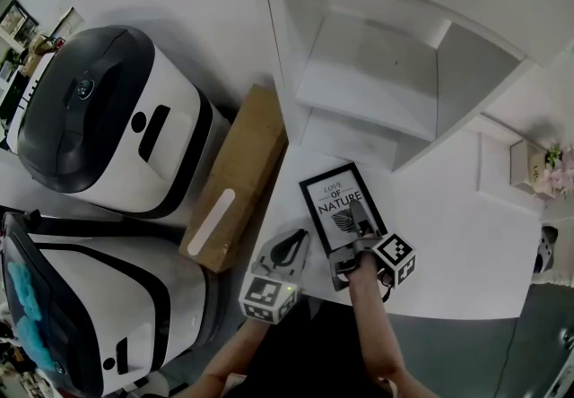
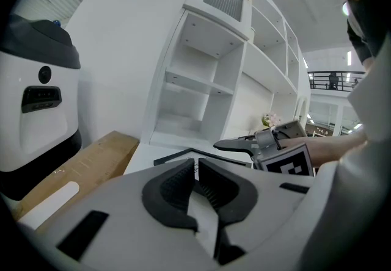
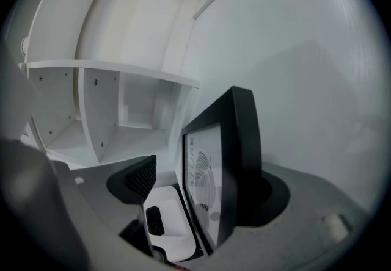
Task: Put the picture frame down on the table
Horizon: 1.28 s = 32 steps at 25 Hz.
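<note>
The black picture frame point(image 1: 341, 205) with a "NATURE" leaf print lies face up on the white table point(image 1: 448, 235), in front of the shelf unit. My right gripper point(image 1: 359, 217) reaches over its near right corner. In the right gripper view the frame point(image 3: 226, 166) stands between the jaws. The left pad point(image 3: 143, 178) is clear of the glass, and the frame's back is beside the other jaw, so the gripper is open. My left gripper point(image 1: 291, 248) hovers just left of the frame's near edge, shut with nothing in it. The left gripper view shows its closed jaws point(image 2: 197, 169) and the frame point(image 2: 183, 155) beyond.
A white open shelf unit point(image 1: 377, 73) stands right behind the frame. A long cardboard box point(image 1: 238, 177) lies at the table's left edge. Two big white-and-black machines point(image 1: 108, 118) point(image 1: 90, 315) stand further left. A small box with flowers point(image 1: 529, 163) sits far right.
</note>
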Tool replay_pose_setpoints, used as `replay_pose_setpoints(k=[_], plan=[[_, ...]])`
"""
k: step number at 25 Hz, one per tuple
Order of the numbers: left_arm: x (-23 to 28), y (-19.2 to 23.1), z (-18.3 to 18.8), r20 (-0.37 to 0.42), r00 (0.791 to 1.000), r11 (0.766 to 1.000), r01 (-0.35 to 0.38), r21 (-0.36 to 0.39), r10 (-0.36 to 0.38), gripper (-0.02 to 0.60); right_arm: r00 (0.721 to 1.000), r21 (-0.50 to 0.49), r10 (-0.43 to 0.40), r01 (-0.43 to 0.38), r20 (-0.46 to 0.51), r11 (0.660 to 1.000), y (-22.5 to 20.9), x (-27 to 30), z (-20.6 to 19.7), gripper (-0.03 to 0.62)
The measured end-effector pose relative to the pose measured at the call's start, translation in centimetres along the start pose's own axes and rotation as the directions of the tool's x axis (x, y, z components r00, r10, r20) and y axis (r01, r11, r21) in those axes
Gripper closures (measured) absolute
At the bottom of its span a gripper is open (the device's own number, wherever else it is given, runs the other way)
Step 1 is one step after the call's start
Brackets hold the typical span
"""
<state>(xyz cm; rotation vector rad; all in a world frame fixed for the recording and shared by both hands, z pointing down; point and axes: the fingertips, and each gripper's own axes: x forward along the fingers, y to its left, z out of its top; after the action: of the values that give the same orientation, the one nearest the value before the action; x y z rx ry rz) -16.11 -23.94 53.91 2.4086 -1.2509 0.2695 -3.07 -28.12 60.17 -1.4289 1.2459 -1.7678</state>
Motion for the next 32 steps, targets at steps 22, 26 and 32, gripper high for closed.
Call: replay_pose_setpoints(k=[22, 26, 32], plan=[[0.1, -1.1, -0.1, -0.005, 1.0, 1.0, 0.03, 0.006, -0.03, 0.554, 1.0, 0.015, -0.005, 0.005, 0.003, 1.0, -0.6, -1.2, 0.4, 0.217], [0.3, -1.4, 0.1, 0.003, 0.999, 0.999, 0.033, 0.011, -0.033, 0.554, 1.0, 0.017, -0.004, 0.004, 0.003, 1.0, -0.9, -1.4, 0.5, 0.217], [0.3, -1.8, -0.2, -0.005, 0.999, 0.999, 0.036, 0.007, -0.036, 0.554, 1.0, 0.031, -0.001, 0.001, 0.003, 1.0, -1.1, -1.9, 0.5, 0.217]])
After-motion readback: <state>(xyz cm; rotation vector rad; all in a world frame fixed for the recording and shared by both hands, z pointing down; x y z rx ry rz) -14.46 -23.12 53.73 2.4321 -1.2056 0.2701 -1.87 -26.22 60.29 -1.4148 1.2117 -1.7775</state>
